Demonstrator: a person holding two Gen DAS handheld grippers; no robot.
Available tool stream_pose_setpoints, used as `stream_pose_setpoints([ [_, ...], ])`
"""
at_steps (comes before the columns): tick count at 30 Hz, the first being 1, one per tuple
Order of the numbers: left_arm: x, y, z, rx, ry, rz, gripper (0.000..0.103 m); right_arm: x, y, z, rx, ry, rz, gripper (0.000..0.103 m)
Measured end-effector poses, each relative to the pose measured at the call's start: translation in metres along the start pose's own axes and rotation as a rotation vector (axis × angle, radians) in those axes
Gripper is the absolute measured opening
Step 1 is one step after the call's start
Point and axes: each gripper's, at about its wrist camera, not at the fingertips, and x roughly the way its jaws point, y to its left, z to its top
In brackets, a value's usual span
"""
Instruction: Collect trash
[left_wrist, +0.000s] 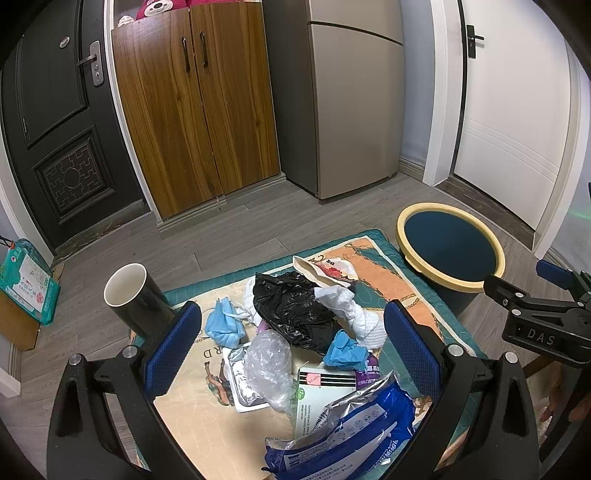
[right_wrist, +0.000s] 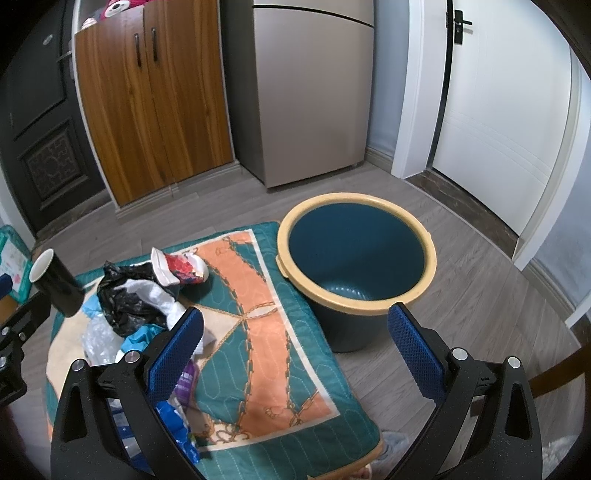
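Left wrist: left gripper (left_wrist: 291, 343) hovering over the trash pile (left_wrist: 295, 332) on the mat (left_wrist: 388, 273), jaws wide apart, holding nothing. Cup (left_wrist: 129, 291) upright at the mat's left edge.

Right wrist: right gripper (right_wrist: 295, 347) likewise spread and empty; bin (right_wrist: 356, 254) beside the mat, apparently empty. Collection seemingly not begun.

Teal bin (right_wrist: 354, 273) with a yellow rim, black bag (left_wrist: 291, 310), orange-and-teal chain-patterned cushion (right_wrist: 258, 332).
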Motion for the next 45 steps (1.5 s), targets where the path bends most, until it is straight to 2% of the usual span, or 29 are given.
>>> stream_pose_setpoints([
  [33,0.001,0.004,-0.002,-0.011,0.002,0.002,0.097,0.003,0.001,-0.006,0.004,0.016,-0.002,0.099],
  [38,0.010,0.008,-0.002,-0.028,0.040,-0.004,0.097,0.003,0.001,-0.007,0.004,0.024,-0.001,0.099],
  [45,0.039,0.013,0.004,0.026,0.050,0.031,0.097,0.023,0.011,0.006,-0.028,0.023,-0.006,0.099],
])
